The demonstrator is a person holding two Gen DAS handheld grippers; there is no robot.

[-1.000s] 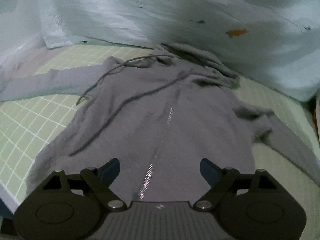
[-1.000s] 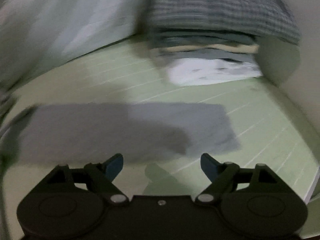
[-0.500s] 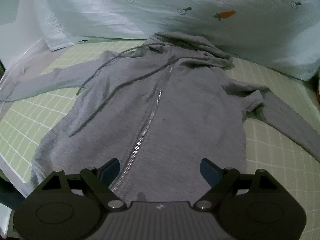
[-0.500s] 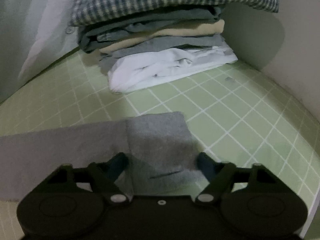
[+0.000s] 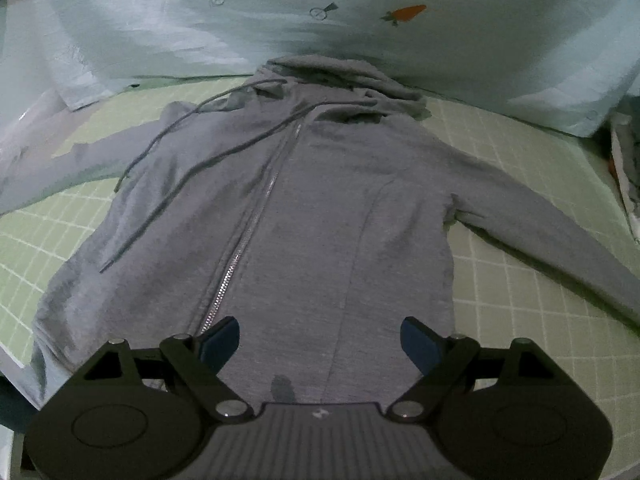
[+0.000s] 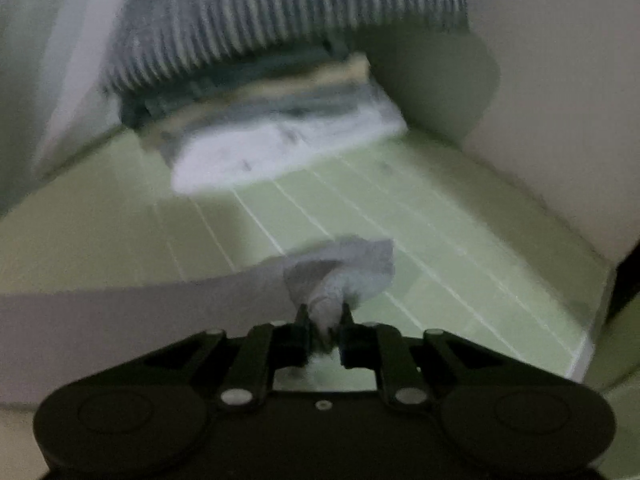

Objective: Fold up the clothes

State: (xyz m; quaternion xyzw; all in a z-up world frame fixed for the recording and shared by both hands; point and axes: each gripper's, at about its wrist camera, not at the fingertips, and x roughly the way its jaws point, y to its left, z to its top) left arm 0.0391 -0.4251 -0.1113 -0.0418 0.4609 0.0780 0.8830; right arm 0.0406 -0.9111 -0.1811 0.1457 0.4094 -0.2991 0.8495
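A grey zip hoodie (image 5: 320,208) lies flat, front up, on a green checked sheet (image 5: 520,280), hood at the far end, sleeves spread to both sides. My left gripper (image 5: 320,340) is open and empty, just above the hoodie's hem. My right gripper (image 6: 323,316) is shut on the cuff of the hoodie's sleeve (image 6: 340,272), bunched between the fingers; the rest of the sleeve (image 6: 140,312) trails off to the left over the sheet (image 6: 440,240).
A pale blue blanket with carrot prints (image 5: 360,32) lies bunched behind the hood. A stack of folded clothes (image 6: 280,120), with a checked piece on top, stands against a white wall (image 6: 540,100) beyond the right gripper. The bed's edge is at the right.
My right gripper has closed on the sleeve cuff and lifted it slightly. The sleeve in the left view is now straightened out. My left gripper stays open over the hem.
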